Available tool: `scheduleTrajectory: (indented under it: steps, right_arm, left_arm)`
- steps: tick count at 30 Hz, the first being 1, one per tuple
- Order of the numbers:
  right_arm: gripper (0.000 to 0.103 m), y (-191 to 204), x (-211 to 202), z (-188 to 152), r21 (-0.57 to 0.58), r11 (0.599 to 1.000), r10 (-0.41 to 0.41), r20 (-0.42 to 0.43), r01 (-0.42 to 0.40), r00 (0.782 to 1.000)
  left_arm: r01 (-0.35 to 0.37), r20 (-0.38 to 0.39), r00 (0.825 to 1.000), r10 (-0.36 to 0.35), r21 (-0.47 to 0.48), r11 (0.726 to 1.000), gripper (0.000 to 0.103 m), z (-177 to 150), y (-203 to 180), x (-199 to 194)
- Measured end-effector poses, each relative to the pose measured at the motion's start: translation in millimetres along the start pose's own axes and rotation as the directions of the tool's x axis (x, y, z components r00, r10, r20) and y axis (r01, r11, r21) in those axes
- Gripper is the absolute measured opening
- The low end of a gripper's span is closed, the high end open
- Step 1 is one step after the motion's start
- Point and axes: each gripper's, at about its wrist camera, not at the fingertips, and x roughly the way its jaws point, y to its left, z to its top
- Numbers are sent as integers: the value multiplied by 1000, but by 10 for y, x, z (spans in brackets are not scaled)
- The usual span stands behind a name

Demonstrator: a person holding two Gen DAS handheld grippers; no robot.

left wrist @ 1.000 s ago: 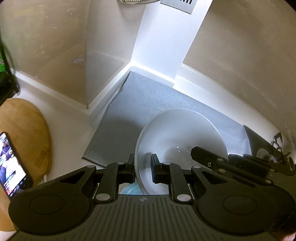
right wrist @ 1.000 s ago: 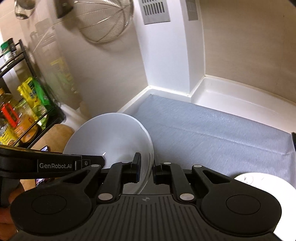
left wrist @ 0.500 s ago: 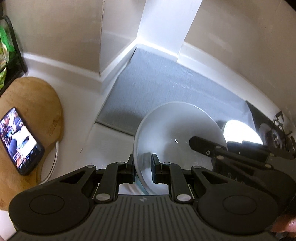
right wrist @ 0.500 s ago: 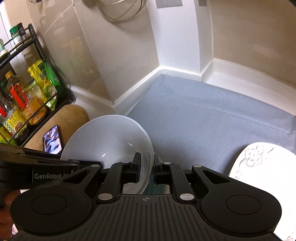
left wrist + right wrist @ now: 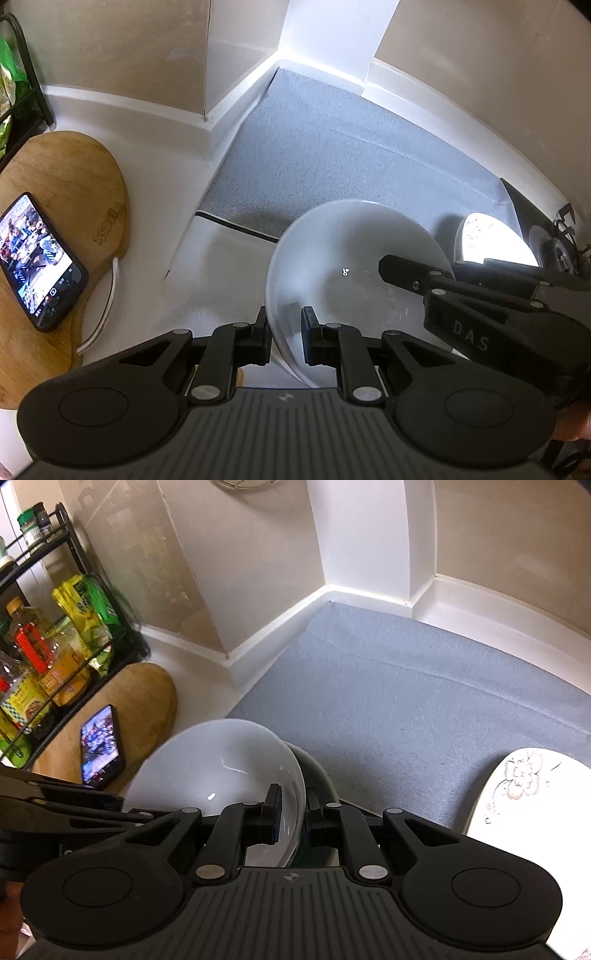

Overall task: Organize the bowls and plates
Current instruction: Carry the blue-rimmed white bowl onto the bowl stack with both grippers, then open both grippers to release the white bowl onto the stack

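Observation:
A large white bowl (image 5: 347,258) is held between both grippers above the counter. My left gripper (image 5: 283,334) is shut on its near-left rim. My right gripper (image 5: 293,812) is shut on the opposite rim of the same bowl (image 5: 221,768); its body shows in the left wrist view (image 5: 461,306). A dark green bowl (image 5: 314,771) sits just under and behind the white bowl. A white plate with a flower pattern (image 5: 524,794) lies at the right on the grey mat (image 5: 406,686); it also shows in the left wrist view (image 5: 491,243).
A wooden cutting board (image 5: 66,192) with a lit phone (image 5: 37,258) on it lies at the left. A black wire rack (image 5: 48,635) with bottles and packets stands at far left. White walls and a pillar (image 5: 365,535) close the back corner. A stove burner (image 5: 561,251) is at far right.
Both grippers with the white bowl have pulled back from the corner and mat toward the counter's front. The flowered plate and the dark green bowl have come into view.

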Motion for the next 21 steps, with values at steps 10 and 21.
scheduleTrajectory:
  steps: [10, 21]
  right_arm:
    - [14, -57, 39, -10, -11, 1000, -3, -21, 3, 1000]
    - [19, 16, 31, -1, -54, 998, -13, -47, 11, 999]
  left_arm:
    - [-2, -1, 1000, 2, 9, 1000, 18, 28, -6, 9]
    - [-36, 82, 996, 36, -5, 999, 83, 33, 22, -119]
